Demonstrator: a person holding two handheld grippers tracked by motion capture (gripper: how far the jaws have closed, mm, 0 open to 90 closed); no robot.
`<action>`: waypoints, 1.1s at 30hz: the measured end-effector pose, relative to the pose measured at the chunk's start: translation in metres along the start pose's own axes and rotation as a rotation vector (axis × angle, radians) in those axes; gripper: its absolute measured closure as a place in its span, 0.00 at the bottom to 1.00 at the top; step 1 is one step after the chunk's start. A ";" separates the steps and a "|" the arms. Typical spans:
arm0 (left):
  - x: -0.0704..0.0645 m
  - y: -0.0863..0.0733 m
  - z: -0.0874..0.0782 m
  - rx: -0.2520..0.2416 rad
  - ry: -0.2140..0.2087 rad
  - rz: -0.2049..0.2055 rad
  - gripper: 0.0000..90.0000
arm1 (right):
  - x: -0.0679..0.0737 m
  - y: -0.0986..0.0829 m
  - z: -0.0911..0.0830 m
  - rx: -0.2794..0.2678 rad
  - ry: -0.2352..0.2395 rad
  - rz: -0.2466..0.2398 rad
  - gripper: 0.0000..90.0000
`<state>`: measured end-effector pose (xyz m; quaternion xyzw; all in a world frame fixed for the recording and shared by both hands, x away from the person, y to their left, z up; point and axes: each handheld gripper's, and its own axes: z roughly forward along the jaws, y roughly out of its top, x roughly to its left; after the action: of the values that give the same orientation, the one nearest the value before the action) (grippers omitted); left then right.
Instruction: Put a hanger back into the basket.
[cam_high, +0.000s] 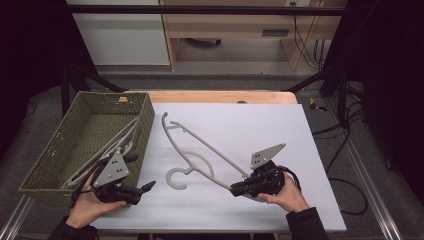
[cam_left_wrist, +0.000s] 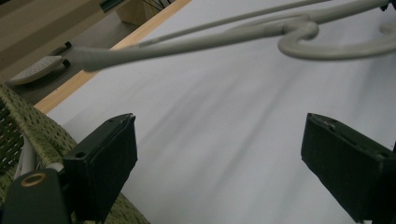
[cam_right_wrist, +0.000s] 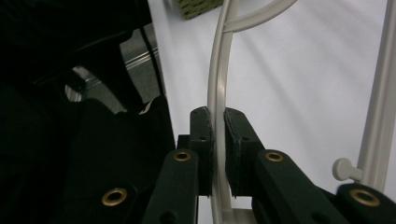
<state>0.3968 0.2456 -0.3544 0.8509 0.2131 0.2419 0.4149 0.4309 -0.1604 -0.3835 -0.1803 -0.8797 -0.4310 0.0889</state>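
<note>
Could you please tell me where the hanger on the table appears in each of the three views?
High view: the hanger lies mid-table, its right end in the right gripper.
Left gripper view: it crosses the top, hook at upper right.
Right gripper view: its arm runs up from between the shut jaws.
Shared landmark: the basket, at and.

A table (cam_high: 220, 96) with a pale wooden top carries a white sheet (cam_high: 260, 130) that covers most of it, leaving a strip of wood bare along the far edge; a woven green basket (cam_high: 142, 127) stands at the left, overlapping the sheet's left edge; a light grey clothes hanger (cam_high: 192, 145) lies across the middle of the sheet, its hook curled toward the near side, one end near the basket's far corner.
</note>
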 end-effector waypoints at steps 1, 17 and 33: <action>0.000 0.002 0.001 0.015 -0.001 0.021 0.11 | 0.000 0.000 0.001 0.001 0.006 -0.011 0.92; -0.004 0.029 0.033 0.122 -0.042 0.274 0.15 | 0.003 -0.003 0.002 0.025 0.043 -0.018 0.92; -0.014 0.026 0.052 0.175 -0.033 0.554 0.41 | 0.009 -0.004 0.000 0.058 0.108 -0.025 0.92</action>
<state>0.4207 0.1921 -0.3645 0.9130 -0.0140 0.3128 0.2615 0.4209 -0.1603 -0.3835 -0.1434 -0.8878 -0.4156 0.1359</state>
